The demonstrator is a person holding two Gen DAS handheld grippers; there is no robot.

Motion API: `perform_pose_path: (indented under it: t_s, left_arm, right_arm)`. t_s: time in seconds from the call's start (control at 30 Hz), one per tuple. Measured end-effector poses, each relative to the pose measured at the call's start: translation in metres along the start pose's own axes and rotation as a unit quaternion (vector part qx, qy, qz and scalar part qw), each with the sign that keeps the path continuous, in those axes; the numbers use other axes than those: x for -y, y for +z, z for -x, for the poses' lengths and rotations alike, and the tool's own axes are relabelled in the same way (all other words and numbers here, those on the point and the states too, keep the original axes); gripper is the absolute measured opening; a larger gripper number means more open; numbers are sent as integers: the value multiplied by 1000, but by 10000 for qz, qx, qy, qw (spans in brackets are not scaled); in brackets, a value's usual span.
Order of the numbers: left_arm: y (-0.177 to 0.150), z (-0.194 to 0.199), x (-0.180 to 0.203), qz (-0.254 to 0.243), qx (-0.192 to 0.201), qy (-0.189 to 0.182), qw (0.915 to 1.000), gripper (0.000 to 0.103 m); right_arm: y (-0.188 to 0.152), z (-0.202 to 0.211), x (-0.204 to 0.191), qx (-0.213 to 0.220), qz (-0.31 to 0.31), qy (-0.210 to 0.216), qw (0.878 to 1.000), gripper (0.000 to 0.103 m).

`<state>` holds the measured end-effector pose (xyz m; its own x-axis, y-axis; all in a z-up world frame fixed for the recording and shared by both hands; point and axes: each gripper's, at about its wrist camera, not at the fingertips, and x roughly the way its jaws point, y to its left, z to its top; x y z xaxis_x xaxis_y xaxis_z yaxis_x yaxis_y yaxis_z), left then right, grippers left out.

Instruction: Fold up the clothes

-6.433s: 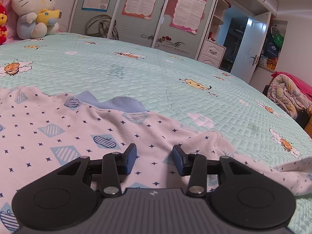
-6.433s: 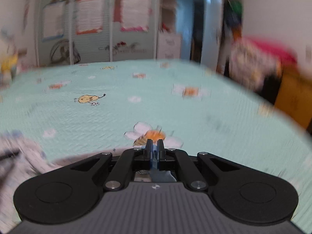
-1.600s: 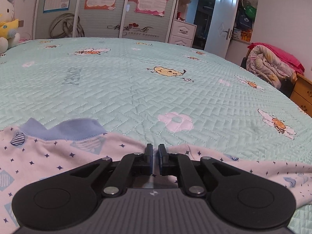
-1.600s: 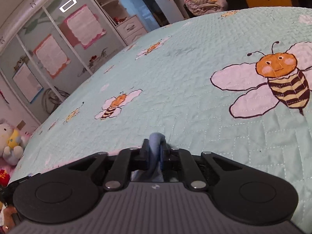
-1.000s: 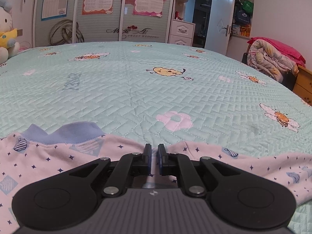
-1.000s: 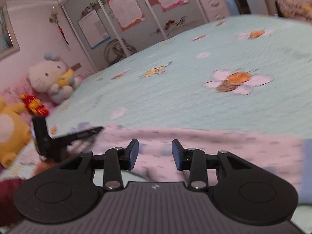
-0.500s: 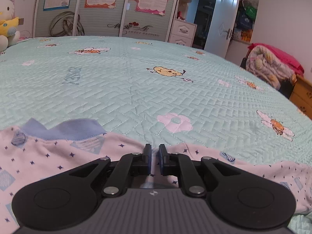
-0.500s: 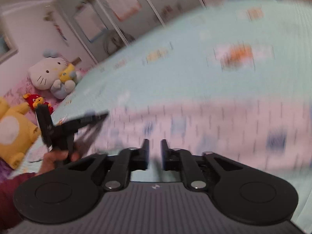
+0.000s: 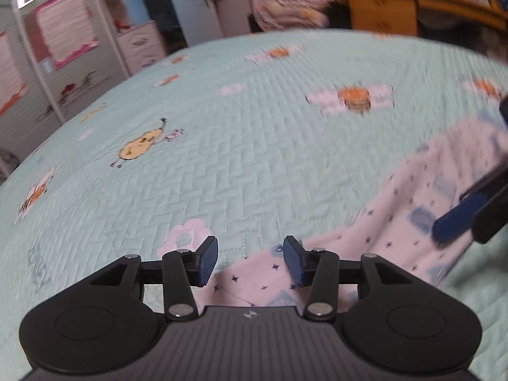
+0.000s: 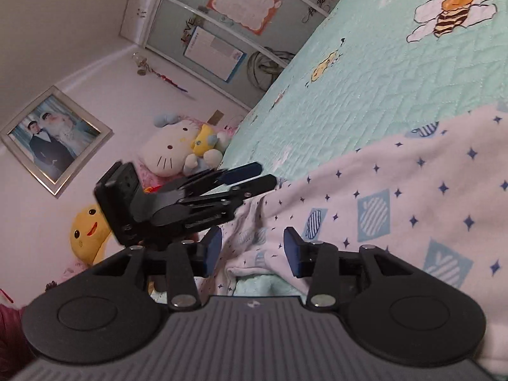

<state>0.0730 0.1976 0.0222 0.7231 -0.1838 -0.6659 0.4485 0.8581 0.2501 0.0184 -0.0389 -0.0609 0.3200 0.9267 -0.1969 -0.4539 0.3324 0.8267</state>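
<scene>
Both grippers now stand with fingers apart and empty; 0.5 s ago the left gripper (image 9: 250, 258) was clenched on the garment edge and the right gripper (image 10: 252, 250) was nearly closed. The jaws of both are opening at this moment. In each wrist view cloth shows in the gap between the pads, but neither pair presses on it: released.

Garment: pale pink pyjama piece (image 10: 397, 197) with small navy stars and blue patterned squares. It lies on the bed, on the mint quilted bedspread (image 9: 254, 133) printed with bees and flowers. In the right wrist view it spreads from lower centre to the right edge; a bunched, rolled edge sits just in front of the right fingers (image 10: 292, 250). In the left wrist view a strip of it runs from beneath the left fingers (image 9: 208, 260) up to the right edge, where the right gripper comes into frame, blurred.

The left view has swung and rolled since 0.5 s ago: the horizon is tilted, the wardrobe now at far left.

Reading: a carry or drag stroke has ended and the cloth has been dropped. 1 fold step is probably laid down. The bunched edge suggests smoothing or a re-grip is needed. Fold not finished.

Plush toys (image 10: 177, 149) sit at the bed's far side.
</scene>
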Motion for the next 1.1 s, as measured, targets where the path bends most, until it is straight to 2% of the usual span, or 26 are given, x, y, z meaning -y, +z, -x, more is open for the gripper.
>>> perform_pose_path:
  t_s: [0.17,0.27,0.37,0.4,0.47,0.5,0.57,0.63,0.67,0.8,0.9,0.97,1.07,1.1]
  left_arm:
    - [6,-7,-3,-225,-235,-584,9978,47]
    - [9,-14,-6,-174,-412,-824,9956,46]
    - [13,-23,-7,-168,-579,-1153,9915,38]
    - [15,-24,-6,-208,-626,-1230,9902,33]
    - [17,-27,-3,-224,-713,-1417,9871,14]
    - [17,-26,-1,-217,-734,-1521,9854,1]
    - [15,-19,8,-359,-607,-1346,9884,0]
    - [12,-5,11,-338,-272,-952,9945,1]
    - [11,5,7,-203,69,-616,9979,1]
    - [4,7,-10,715,335,-334,9963,3]
    - [-3,-11,14,98,93,-181,9997,3]
    - [-7,-19,17,15,62,-125,9999,5]
    - [-8,-19,9,365,151,99,9992,16]
    - [-9,-18,5,526,172,200,9983,23]
  right_arm:
    - [2,-4,-1,-137,36,93,9999,44]
    - [2,-7,-3,-175,62,105,9998,44]
    - [0,-6,-2,-193,61,128,9997,44]
    - [0,-6,-2,-197,55,139,9997,44]
    - [1,-6,-2,-205,38,166,9996,44]
    - [0,-7,-1,-205,27,177,9996,44]
    - [0,-8,-2,-201,7,193,9996,44]
    - [0,-9,-2,-201,8,190,9996,44]
    - [-1,-10,-2,-202,14,184,9996,44]
    - [-1,-11,-3,-224,52,152,9996,44]
    - [-1,-10,-2,-228,52,147,9996,44]
    - [-1,-10,-2,-230,48,148,9996,44]
    - [0,-9,-2,-233,47,150,9996,44]
    - [0,-9,-2,-231,42,154,9996,44]
